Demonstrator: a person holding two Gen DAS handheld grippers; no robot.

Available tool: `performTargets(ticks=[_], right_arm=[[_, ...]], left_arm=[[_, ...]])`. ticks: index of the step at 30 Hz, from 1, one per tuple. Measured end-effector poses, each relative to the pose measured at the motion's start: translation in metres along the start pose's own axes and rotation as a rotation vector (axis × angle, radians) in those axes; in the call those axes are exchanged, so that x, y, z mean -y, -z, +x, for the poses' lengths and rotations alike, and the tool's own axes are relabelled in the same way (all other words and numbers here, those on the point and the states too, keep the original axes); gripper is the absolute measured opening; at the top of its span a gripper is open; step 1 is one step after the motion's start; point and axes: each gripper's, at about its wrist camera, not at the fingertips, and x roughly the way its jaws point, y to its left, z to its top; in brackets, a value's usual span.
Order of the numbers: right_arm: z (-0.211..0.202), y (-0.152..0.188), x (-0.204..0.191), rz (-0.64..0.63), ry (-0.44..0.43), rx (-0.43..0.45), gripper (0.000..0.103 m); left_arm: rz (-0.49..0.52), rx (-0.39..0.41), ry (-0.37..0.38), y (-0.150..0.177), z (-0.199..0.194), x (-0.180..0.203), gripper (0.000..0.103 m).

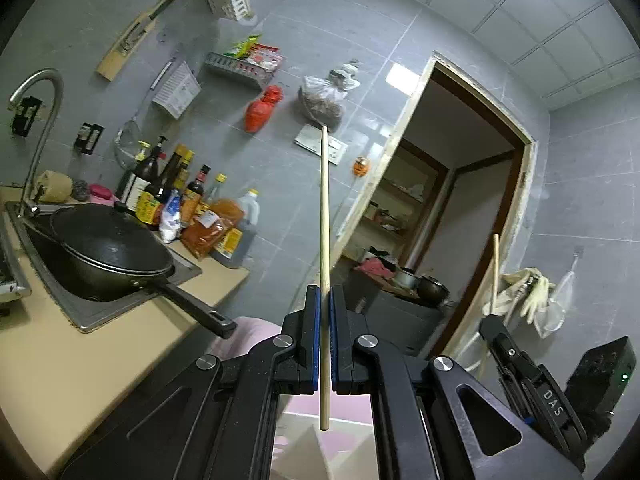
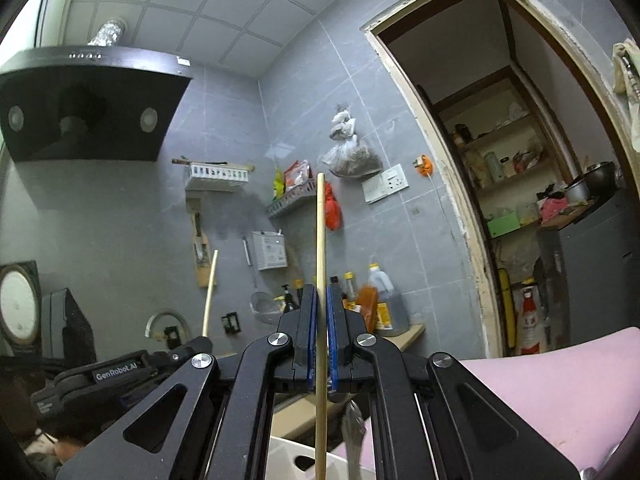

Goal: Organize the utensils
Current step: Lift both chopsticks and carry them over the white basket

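While both pairs of tongs are clenched, each is seen to grip a single slender wooden chopstick between its blue rubber-faced pads. On the left wrist view, the left gripper (image 1: 325,292) is closed on a pale, round-sectioned chopstick (image 1: 324,240), which is held upright and runs from 6 o'clock, below the pads, to a blunt tip toward 12 o'clock in front of the grey tiled wall (image 1: 280,184). At 4 o'clock in that view, the matt black body of the right gripper (image 1: 494,320) is visible, with its own stick rising from it. On the right wrist view, the right gripper (image 2: 322,292) is shut on a second chopstick (image 2: 320,248), slightly yellower and smooth, likewise upright through the centre; the left gripper's stick is seen at 9 o'clock. At 9 o'clock on the left view, a dark, rounded lidded wok (image 1: 108,252) with a long straight handle is set over a steel sink (image 1: 100,312) let into a beige worktop (image 1: 48,360). Just beyond it a cluster of glass and plastic sauce bottles (image 1: 180,200) is ranged against the wall. At 6 o'clock on the right view, the rim of a white slotted plastic basket (image 2: 292,456) is seen beneath the tongs, beside a flat pink surface (image 2: 540,392).
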Motion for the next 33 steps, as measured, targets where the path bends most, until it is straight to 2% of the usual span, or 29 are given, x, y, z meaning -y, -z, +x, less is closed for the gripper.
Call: performTargets(ticks=[10,19,24,33], right_arm=[[0.005,0.021,0.004,-0.024,0.005,-0.014,0.003],[0.007,0.041,0.0,-0.07,0.039,-0.06,0.003],[0.002,0.045,-0.006,-0.103,0.044,-0.049,0.003],[-0.001,0.046,-0.007,-0.106,0.052,-0.04,0.004]], left_arm=[[0.124,0.091,-0.132,0.034,-0.006,0.013,0.002],[0.191,0.058,-0.183,0.057,0.003,0.016,0.002],[0.227,0.032,-0.197,0.068,0.007,0.02,0.002],[0.222,0.026,-0.206,0.072,0.007,0.019,0.002]])
